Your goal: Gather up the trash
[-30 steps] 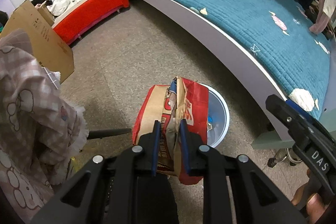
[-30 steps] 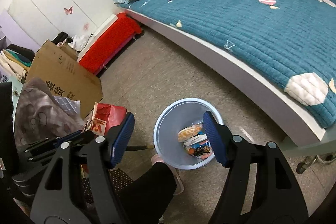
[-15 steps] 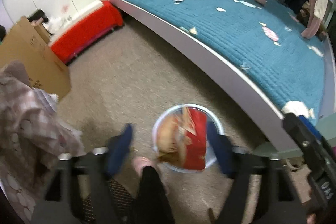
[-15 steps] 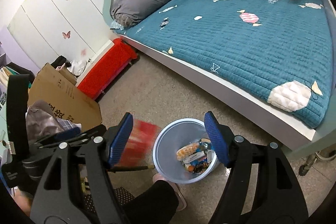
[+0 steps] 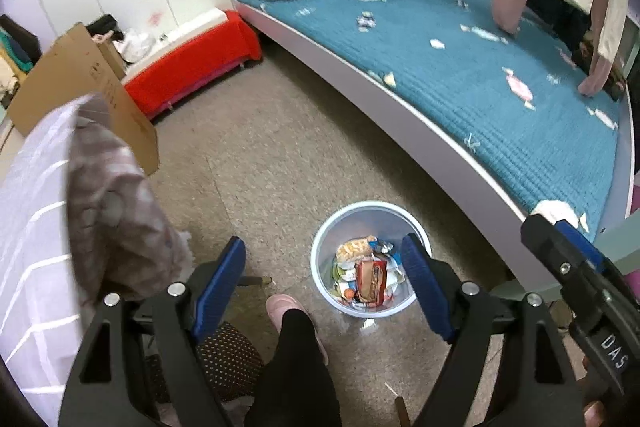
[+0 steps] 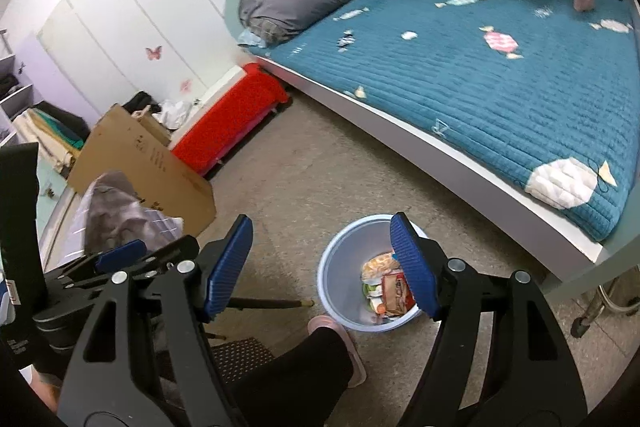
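red wrapper (image 5: 370, 281) in bin (image 5: 326, 247), left gripper (image 5: 324, 283) fingers wide apart, empty

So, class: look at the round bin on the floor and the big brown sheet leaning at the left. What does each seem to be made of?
The bin looks like thin plastic, pale blue and slightly translucent, with a smooth rolled rim. The brown sheet looks like cardboard: matte tan face, dark printed marks, a straight cut edge and a crisp corner. Whether it is corrugated is too small to tell.
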